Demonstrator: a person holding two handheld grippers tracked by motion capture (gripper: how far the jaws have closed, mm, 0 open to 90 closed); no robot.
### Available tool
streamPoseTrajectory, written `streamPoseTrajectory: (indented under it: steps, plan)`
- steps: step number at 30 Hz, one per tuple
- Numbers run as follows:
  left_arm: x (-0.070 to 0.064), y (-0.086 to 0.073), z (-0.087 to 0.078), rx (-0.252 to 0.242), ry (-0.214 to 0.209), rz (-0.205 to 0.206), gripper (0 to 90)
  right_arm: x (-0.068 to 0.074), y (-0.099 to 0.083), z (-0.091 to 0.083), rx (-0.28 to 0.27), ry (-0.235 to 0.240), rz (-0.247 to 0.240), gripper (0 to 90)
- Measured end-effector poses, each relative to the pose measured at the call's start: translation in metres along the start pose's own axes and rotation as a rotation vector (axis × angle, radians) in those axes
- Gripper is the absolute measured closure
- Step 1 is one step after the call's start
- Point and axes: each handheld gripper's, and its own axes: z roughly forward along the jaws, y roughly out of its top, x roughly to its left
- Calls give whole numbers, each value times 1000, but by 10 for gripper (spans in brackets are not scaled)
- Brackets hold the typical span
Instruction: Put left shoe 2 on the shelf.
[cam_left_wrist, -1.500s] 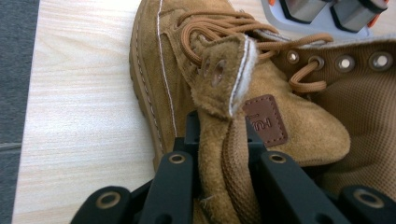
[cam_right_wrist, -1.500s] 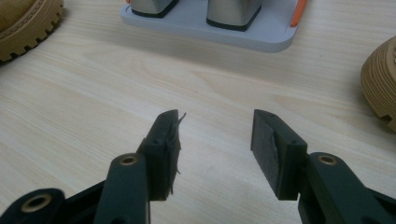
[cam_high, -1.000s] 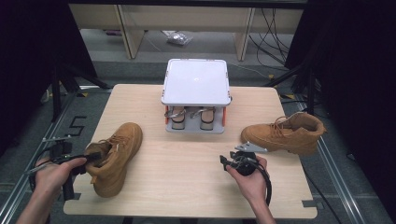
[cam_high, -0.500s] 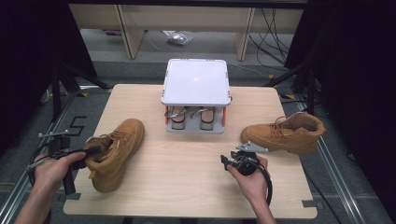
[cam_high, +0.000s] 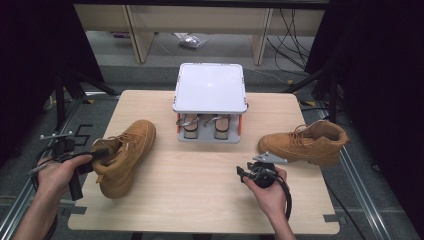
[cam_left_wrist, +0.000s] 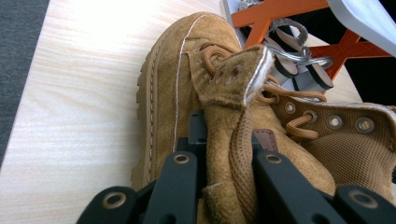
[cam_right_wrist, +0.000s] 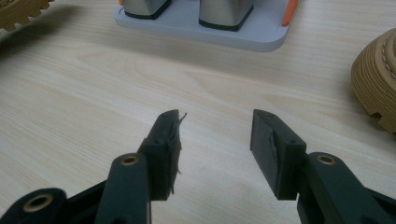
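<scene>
Tan suede lace-up boot (cam_high: 124, 155), left of the white-topped grey rack (cam_high: 210, 102), is pinched at its tongue by the left hand-held gripper (cam_left_wrist: 224, 163); right hand-held gripper (cam_right_wrist: 215, 140) waits spread, its matching boot (cam_high: 305, 142) apparently untouched.

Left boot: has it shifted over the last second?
Yes. The left boot, clamped at its collar by the left gripper, has slid slightly forward along the table, toward the white rack.

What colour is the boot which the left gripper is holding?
The boot is tan, with laces of the same colour; the left gripper view shows it best.
</scene>
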Motion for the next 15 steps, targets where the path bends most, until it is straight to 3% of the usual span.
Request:
streamPoseTrajectory:
  steps: [6, 8, 9, 12, 15]
  plan:
    - [-1, 7, 1, -15, -7, -8, 826, 2, 0, 0, 6, 4, 35, 533]
    - [-2, 8, 1, -19, -9, -21, 825, 2, -1, 0, 6, 5, 33, 533]
    - [-2, 9, 1, -14, -7, -20, 825, -1, 0, 0, 0, 6, 2, 533]
    - [-2, 13, 1, -16, -3, -23, 825, 3, -1, 0, 6, 1, 41, 533]
    - [-3, 16, 2, -30, -13, -21, 825, 2, -1, 0, 11, -6, 30, 533]
